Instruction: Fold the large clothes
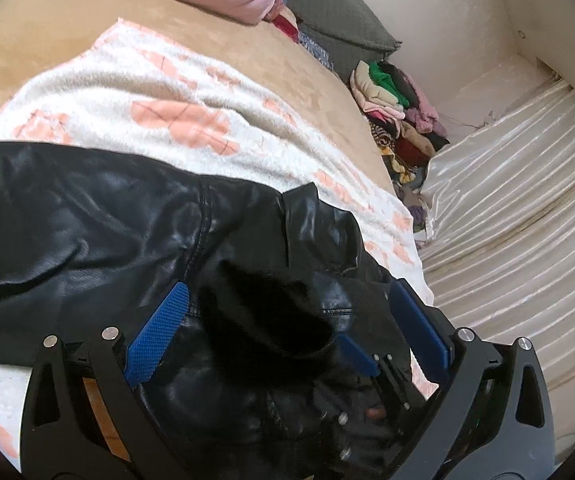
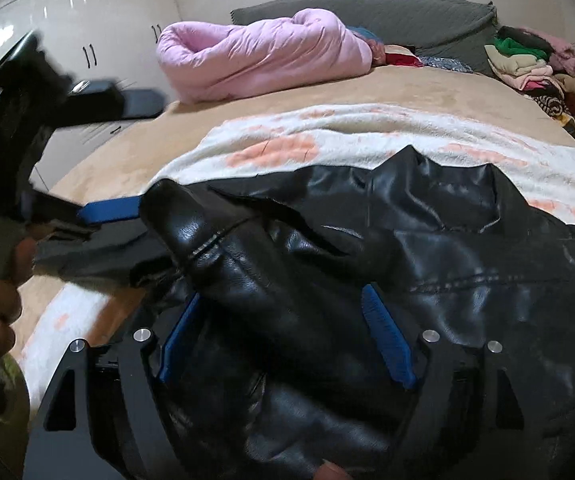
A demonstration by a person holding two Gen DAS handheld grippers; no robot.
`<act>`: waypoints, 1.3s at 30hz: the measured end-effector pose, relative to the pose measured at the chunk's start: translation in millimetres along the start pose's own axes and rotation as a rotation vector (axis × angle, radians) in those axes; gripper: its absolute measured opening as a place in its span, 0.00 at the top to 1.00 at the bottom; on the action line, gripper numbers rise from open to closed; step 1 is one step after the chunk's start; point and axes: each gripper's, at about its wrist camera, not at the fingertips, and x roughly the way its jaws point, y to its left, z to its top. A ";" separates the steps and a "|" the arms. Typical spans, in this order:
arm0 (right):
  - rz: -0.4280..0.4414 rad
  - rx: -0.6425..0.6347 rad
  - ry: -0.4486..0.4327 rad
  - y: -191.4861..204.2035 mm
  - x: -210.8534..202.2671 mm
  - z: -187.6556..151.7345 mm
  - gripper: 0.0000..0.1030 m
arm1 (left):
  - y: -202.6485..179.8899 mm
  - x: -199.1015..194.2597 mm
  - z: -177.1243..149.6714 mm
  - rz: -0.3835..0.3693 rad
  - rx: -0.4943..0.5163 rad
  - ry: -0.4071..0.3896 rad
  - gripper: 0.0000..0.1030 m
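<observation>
— What does the left wrist view give that the right one lacks?

— The bed's far edge: a pile of folded clothes (image 1: 399, 120) wedged beside a satin striped cover (image 1: 519, 200). The left gripper (image 1: 287, 304) stands wide, its blue pads apart, with the black leather jacket (image 1: 107, 220) bunched between them.

— And the right view?

— White cabinets (image 2: 79, 32), a pink duvet (image 2: 259, 60), and the other tool at the left edge. The right gripper (image 2: 283, 316) is spread wide over a jacket fold, pads not pressing.

— Room to move?

— The jacket lies on a flowered blanket (image 2: 327, 136); bare tan sheet (image 2: 159, 136) beyond it.
</observation>
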 end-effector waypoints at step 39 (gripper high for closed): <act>-0.399 0.328 0.148 -258.5 -25.6 -13.7 0.63 | 5.9 61.9 -34.2 0.172 0.282 0.110 0.97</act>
